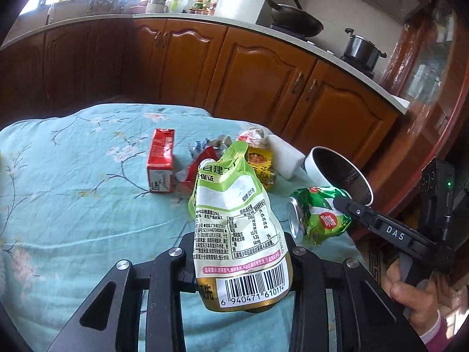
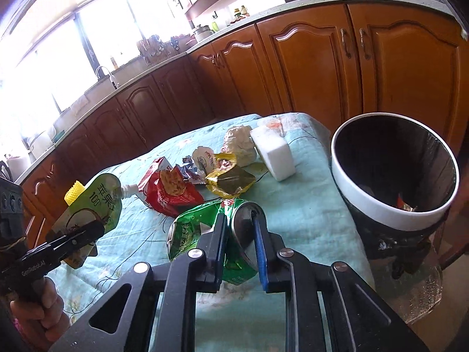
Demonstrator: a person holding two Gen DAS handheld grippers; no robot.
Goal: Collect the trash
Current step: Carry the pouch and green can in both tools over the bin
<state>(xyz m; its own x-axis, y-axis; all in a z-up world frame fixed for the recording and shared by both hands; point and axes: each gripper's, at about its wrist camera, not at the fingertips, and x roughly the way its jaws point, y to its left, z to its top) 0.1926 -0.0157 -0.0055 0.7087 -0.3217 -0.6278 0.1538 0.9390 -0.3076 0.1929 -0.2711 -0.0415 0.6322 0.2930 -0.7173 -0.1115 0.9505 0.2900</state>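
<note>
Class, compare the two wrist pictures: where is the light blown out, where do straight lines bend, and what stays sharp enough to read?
Right wrist view: the window is washed out white, and the counter edge curves with fisheye distortion. Left wrist view: exposure is more even, the barcode and print on the juice pouch in the left gripper read sharply, but the cabinets bow and dark corners frame the image.

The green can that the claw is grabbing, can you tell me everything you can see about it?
The green can is a crushed metal drink can, dented and crumpled, with a shiny green printed skin, a red round logo and a silver top. It is tipped over, its silver end facing up toward the right wrist camera. The right claw is shut on it, one finger on each side. It sits just above the blue flowery cloth, next to the white-rimmed bin. Whether it touches the cloth is unclear.
</note>
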